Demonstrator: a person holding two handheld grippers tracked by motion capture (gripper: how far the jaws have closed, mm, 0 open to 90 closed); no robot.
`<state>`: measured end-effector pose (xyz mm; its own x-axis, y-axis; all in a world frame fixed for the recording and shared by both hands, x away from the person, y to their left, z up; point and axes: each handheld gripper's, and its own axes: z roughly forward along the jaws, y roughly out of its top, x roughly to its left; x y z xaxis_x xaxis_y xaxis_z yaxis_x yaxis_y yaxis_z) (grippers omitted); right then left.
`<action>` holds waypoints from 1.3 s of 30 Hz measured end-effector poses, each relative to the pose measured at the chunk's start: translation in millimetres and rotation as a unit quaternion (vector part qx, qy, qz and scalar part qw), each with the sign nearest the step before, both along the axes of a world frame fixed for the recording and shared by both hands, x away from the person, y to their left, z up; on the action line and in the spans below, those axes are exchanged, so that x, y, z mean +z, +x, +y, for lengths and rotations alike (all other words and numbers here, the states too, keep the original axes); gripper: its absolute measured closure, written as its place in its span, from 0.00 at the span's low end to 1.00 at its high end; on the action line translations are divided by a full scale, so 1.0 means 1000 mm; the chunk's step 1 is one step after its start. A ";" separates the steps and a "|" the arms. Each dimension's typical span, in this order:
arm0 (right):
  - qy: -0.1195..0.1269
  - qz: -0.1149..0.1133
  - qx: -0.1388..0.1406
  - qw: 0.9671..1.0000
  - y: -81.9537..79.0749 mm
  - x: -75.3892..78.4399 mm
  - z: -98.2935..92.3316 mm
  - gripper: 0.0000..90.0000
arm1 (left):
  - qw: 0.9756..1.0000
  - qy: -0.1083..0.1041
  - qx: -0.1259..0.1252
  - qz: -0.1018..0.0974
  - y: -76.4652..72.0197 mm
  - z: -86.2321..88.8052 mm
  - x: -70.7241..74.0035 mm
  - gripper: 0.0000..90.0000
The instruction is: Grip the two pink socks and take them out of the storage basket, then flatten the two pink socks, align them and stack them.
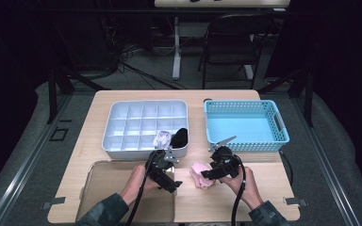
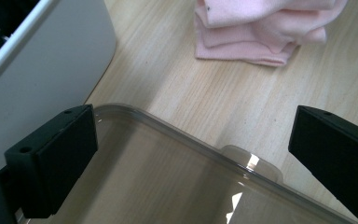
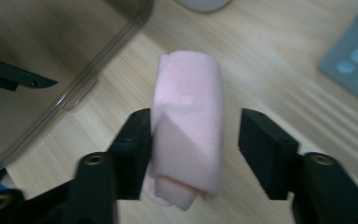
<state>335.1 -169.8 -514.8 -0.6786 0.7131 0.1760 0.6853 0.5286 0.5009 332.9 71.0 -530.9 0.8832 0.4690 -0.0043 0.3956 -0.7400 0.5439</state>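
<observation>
A rolled pink sock (image 1: 200,173) lies on the wooden table. My right gripper (image 1: 208,174) straddles it. In the right gripper view the pink roll (image 3: 189,126) rests against one pad, and a strip of table shows between it and the other pad, so my right gripper (image 3: 193,135) is open. My left gripper (image 1: 168,162) hovers over the corner of a clear plastic lid (image 2: 168,186). Its jaws stand wide apart, and my left gripper (image 2: 193,135) holds nothing. The pink sock (image 2: 261,32) lies beyond it.
A white divided organizer (image 1: 122,147) sits behind the hands, with a black sock (image 1: 180,136) and a white sock (image 1: 161,139) in its near right compartments. A blue basket (image 1: 245,142) stands at the right. The clear lid (image 1: 103,188) lies at the front left.
</observation>
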 end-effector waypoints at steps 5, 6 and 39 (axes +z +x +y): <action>-0.014 -0.015 -0.006 1.000 -0.001 0.000 0.001 0.73 | 1.000 -0.002 0.002 0.005 0.000 -0.002 -0.001 0.03; -0.016 -0.007 -0.012 1.000 0.000 -0.003 -0.001 0.75 | 1.000 -0.001 0.001 0.005 0.000 -0.003 -0.001 0.04; 0.018 0.059 -0.082 0.995 0.005 -0.026 -0.016 0.80 | 1.000 0.003 0.002 0.019 -0.011 -0.041 -0.017 0.36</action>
<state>339.7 -186.0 -541.3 -0.5276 0.8039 0.2746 0.8156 0.3890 0.4284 321.7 30.2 -548.4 0.8804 0.4730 -0.0351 0.4195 -0.7419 0.5230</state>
